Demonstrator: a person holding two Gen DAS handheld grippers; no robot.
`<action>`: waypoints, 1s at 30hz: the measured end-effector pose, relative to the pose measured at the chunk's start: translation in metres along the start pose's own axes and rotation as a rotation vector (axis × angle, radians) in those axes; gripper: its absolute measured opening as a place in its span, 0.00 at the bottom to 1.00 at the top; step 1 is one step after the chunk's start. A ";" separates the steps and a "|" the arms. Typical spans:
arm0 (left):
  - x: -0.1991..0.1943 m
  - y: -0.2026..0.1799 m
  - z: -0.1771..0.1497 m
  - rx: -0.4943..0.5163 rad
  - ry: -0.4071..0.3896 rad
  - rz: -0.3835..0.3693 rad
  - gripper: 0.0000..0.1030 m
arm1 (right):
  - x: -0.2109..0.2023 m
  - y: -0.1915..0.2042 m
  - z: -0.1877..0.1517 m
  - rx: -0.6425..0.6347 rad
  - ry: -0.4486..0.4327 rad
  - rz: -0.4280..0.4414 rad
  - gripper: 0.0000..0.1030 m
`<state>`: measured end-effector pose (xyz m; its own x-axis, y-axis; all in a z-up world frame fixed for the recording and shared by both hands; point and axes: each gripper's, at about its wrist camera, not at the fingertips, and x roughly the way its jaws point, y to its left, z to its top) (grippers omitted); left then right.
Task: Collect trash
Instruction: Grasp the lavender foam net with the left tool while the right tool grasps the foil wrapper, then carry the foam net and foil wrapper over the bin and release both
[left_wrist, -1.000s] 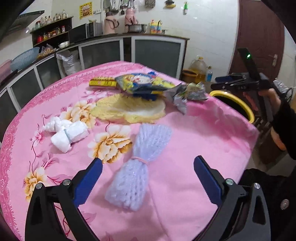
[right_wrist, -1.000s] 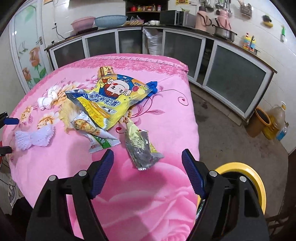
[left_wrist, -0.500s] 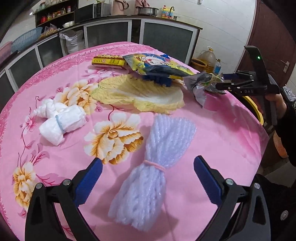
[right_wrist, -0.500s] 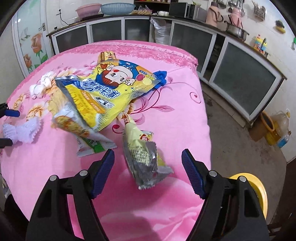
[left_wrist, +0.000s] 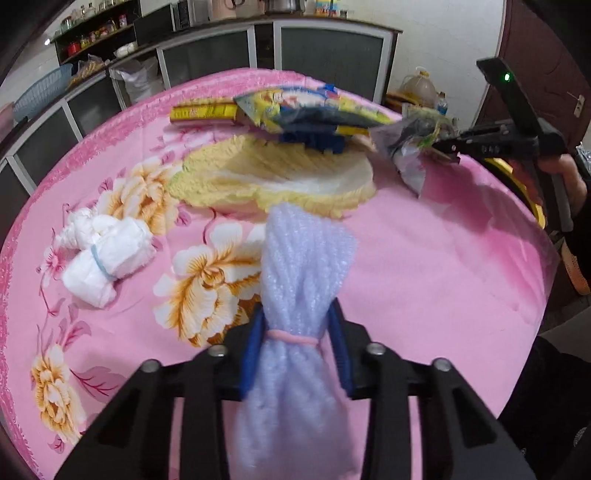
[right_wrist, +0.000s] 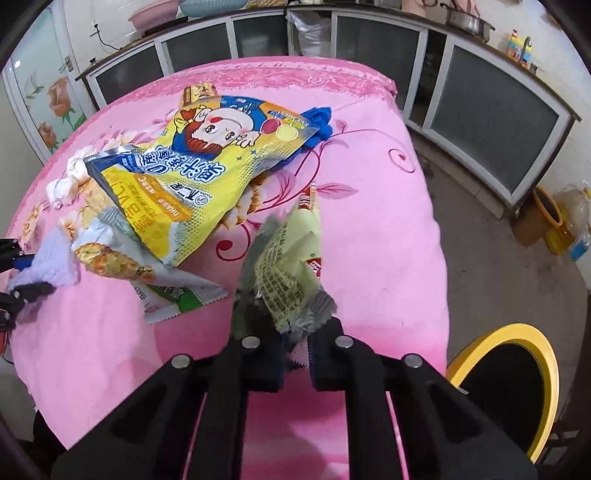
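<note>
My left gripper (left_wrist: 295, 347) is shut on a pale purple foam net (left_wrist: 299, 280) at its pink rubber band, on the pink floral tablecloth (left_wrist: 424, 266). My right gripper (right_wrist: 295, 350) is shut on a crumpled silver-green snack wrapper (right_wrist: 288, 266) and holds it just above the cloth; it also shows in the left wrist view (left_wrist: 410, 147). A big yellow-blue snack bag (right_wrist: 207, 177), a wrapper with a fried-food picture (right_wrist: 147, 273), a yellow foam net (left_wrist: 273, 173), a yellow box (left_wrist: 203, 110) and white tied wads (left_wrist: 107, 251) lie on the table.
A black bin with a yellow rim (right_wrist: 517, 387) stands on the floor beside the table's right edge. Glass-front kitchen cabinets (right_wrist: 480, 122) run behind the table. An oil jug and a yellow bucket (right_wrist: 554, 221) stand by the wall.
Both grippers have closed. The left one moved forward and closed on the purple foam net. The right one closed on the silver-green wrapper, now crumpled and lifted.
</note>
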<state>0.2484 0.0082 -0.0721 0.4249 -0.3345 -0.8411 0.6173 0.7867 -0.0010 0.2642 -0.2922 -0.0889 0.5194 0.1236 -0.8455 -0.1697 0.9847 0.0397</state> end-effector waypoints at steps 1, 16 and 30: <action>-0.004 0.001 0.000 -0.006 -0.011 0.001 0.28 | -0.002 0.001 0.000 -0.001 -0.004 0.000 0.08; -0.077 0.023 -0.004 -0.133 -0.165 0.065 0.28 | -0.075 0.005 -0.011 0.026 -0.112 0.024 0.07; -0.090 0.007 -0.013 -0.169 -0.206 0.067 0.28 | -0.102 0.011 -0.036 0.038 -0.137 0.047 0.07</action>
<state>0.2056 0.0505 -0.0034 0.5973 -0.3640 -0.7146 0.4719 0.8800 -0.0539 0.1791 -0.2982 -0.0214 0.6214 0.1830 -0.7618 -0.1660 0.9810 0.1003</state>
